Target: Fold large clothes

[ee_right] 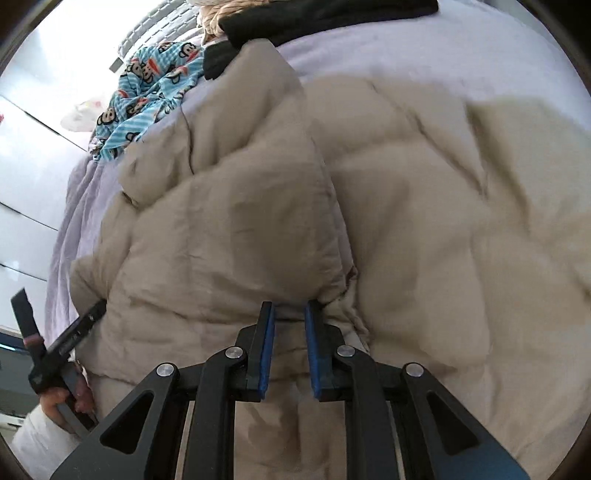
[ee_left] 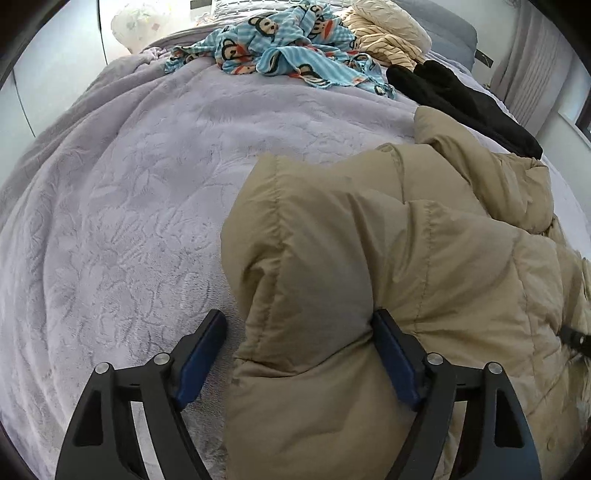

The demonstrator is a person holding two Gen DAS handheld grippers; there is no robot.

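Note:
A large tan puffer jacket (ee_left: 388, 266) lies on the lilac bedspread (ee_left: 147, 184), filling the right half of the left wrist view. My left gripper (ee_left: 299, 328) is open, its jaws wide around a puffy edge of the jacket without pinching it. In the right wrist view the jacket (ee_right: 406, 221) fills most of the frame. My right gripper (ee_right: 290, 314) is shut on a fold of the jacket between its blue pads. The left gripper also shows at the lower left of the right wrist view (ee_right: 59, 332), at the jacket's edge.
A blue monkey-print garment (ee_left: 288, 48) lies crumpled at the far end of the bed, also in the right wrist view (ee_right: 147, 96). A cream striped garment (ee_left: 388, 33) and a black garment (ee_left: 461, 99) lie beside it. A curtain (ee_left: 532, 66) hangs at right.

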